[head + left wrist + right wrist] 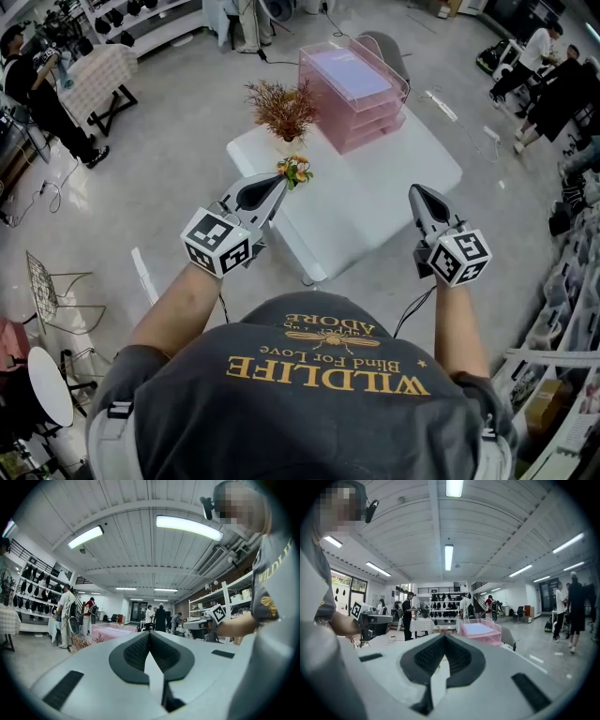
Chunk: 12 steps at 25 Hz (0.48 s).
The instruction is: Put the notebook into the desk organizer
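A big open lab hall: pale polished floor (187, 131), strip lights (449, 557) on a ribbed white ceiling, racks of gear (440, 599) at twelve o'clock from the right gripper, other people (42, 98) working at ten o'clock in the head view

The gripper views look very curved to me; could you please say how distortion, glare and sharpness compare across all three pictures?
Left gripper view: strong fisheye, dark round border, the ceiling light strip blows out. Right gripper view: same bending, yet the pink desk organizer is fairly sharp. Head view: milder curving at the edges, even light on the white table.
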Each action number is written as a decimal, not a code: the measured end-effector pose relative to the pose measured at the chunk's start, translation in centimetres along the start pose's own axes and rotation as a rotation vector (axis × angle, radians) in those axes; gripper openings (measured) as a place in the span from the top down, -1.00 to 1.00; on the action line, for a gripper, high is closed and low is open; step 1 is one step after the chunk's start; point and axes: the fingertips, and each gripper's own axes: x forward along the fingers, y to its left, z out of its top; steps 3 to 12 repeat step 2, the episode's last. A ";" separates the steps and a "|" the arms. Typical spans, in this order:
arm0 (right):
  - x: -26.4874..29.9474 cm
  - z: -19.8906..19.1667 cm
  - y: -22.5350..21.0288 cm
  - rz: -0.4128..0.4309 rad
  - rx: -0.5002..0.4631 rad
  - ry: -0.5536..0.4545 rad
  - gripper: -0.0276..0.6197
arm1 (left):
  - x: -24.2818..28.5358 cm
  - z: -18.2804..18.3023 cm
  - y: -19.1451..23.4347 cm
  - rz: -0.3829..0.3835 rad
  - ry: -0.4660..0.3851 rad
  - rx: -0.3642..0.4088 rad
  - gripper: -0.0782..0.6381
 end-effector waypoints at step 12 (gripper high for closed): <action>0.1 0.0 0.0 0.000 0.000 -0.001 0.92 | 0.0 0.0 0.0 0.000 -0.001 0.000 0.78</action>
